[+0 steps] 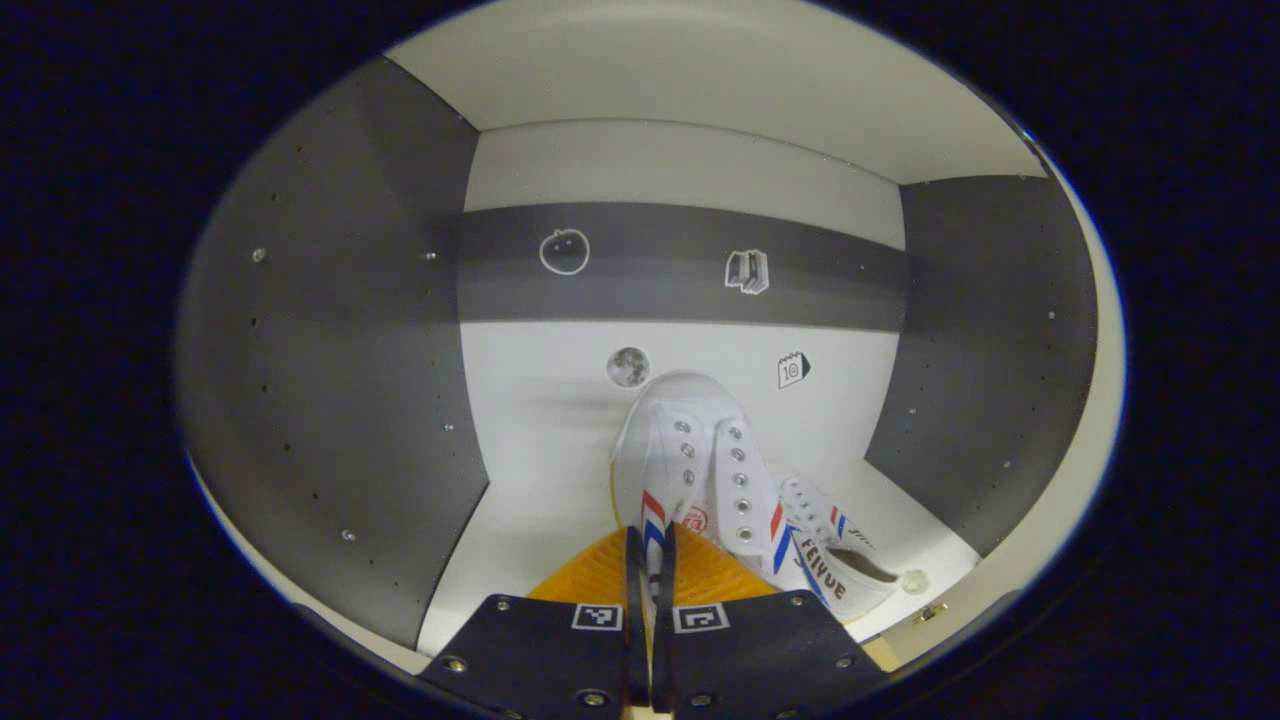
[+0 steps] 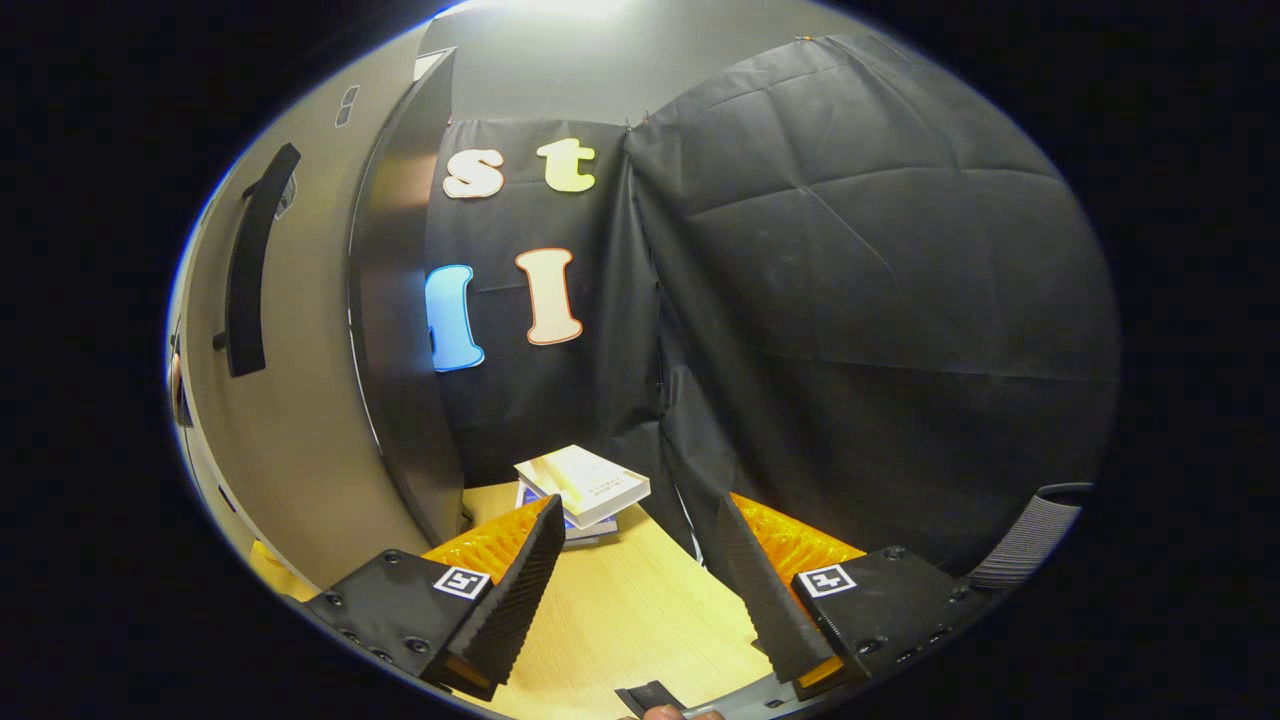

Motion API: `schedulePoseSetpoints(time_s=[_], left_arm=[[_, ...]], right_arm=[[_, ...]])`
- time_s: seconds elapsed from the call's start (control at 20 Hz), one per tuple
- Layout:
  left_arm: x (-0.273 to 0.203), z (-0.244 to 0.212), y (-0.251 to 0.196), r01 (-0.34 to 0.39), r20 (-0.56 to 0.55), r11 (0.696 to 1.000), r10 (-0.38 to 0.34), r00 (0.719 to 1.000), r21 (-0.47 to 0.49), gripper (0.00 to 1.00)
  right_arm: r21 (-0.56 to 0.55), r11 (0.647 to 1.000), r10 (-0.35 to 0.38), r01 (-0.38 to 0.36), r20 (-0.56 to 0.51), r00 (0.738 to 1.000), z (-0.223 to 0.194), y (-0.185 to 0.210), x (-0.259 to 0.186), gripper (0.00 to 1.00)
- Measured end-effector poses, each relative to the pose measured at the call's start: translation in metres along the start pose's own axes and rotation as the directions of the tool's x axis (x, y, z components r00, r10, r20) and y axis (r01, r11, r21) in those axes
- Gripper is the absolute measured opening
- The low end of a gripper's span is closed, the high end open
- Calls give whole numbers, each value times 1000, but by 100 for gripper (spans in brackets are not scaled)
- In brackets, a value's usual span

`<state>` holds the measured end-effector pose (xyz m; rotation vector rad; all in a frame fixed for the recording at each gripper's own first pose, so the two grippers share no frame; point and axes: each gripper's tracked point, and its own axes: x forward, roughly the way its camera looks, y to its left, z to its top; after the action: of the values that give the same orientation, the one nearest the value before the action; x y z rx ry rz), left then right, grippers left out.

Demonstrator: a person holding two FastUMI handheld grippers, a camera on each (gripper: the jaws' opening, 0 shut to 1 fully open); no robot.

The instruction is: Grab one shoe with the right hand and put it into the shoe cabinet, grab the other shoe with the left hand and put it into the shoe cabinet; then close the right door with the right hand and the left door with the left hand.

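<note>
In the left gripper view I look into the shoe cabinet, with dark side walls and a white back and floor. My left gripper is shut on the collar of a white canvas shoe with red and blue stripes, its toe pointing at the back wall. The second white shoe lies on the cabinet floor just to the right, touching the held one. In the right gripper view my right gripper is open and holds nothing, above a wooden surface. An open cabinet door with a black handle stands to its left.
A small stack of books lies on the wooden surface beyond the right gripper, against the black cloth wall. Small stickers dot the cabinet's back panel. A hinge part sits at the cabinet's right front edge.
</note>
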<state>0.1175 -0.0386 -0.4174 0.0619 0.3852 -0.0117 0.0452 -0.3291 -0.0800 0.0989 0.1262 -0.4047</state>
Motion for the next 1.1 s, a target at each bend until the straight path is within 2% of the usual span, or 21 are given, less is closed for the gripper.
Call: schedulePoseSetpoints(time_s=[0.05, 0.1, 0.15, 0.25, 0.3, 0.35, 0.45, 0.6, 0.7, 0.8, 0.85, 0.9, 1.0, 1.1], left_arm=[[2, 0, -1, -10, -8, 1000, 10, 1000, 11, 3], [2, 0, -3, -15, -17, 1000, 15, 1000, 17, 8], [0, -2, -4, -18, -26, 1000, 19, 999, 20, 3], [1, -4, -7, -12, -43, 1000, 13, 999, 14, 3], [1, -5, -13, 10, -46, 1000, -10, 999, 6, 9], [0, -4, -20, 31, -41, 999, -31, 999, 14, 20], [-9, 15, -13, -3, 27, 996, 1, 1000, 86, 29], [-44, 29, -18, -44, 98, 987, 29, 995, 153, 97], [-73, 32, -19, -83, 147, 984, 60, 987, 159, 100], [-106, 38, -26, -84, 203, 985, 52, 978, 151, 100], [-124, 39, -28, -79, 220, 986, 45, 974, 147, 88], [-141, 41, -28, -84, 239, 987, 49, 970, 141, 100], [-177, 45, -28, -82, 274, 989, 46, 961, 123, 100], [-207, 38, -35, -50, 287, 990, 11, 958, 128, 100]], right_arm=[[-1, 1000, -2, 2, -4, 1000, -3, -1, -1, 96], [2, 1000, -1, 1, -8, 1000, -4, -1, -1, 96], [6, 1000, 1, -1, -13, 1000, -6, 0, -1, 96], [10, 1000, 2, -2, -16, 1000, -6, -1, 1, 96], [11, 1000, 2, -2, -15, 1000, -6, -1, 2, 96], [13, 1000, 2, -2, -11, 1000, -3, -2, 2, 96], [9, 1000, 2, -2, 0, 1000, 5, -3, 3, 96], [13, 1000, 24, -25, 34, 999, 25, 2, 3, 96], [10, 999, 47, -48, 63, 997, 45, 7, 2, 94], [8, 997, 73, -74, 89, 993, 65, 13, 2, 96], [11, 996, 92, -94, 105, 990, 77, 19, 1, 96], [13, 993, 115, -117, 121, 986, 88, 25, 0, 96], [5, 987, 156, -158, 142, 978, 107, 36, 0, 93], [2, 981, 191, -193, 141, 971, 119, 45, -1, 96]])
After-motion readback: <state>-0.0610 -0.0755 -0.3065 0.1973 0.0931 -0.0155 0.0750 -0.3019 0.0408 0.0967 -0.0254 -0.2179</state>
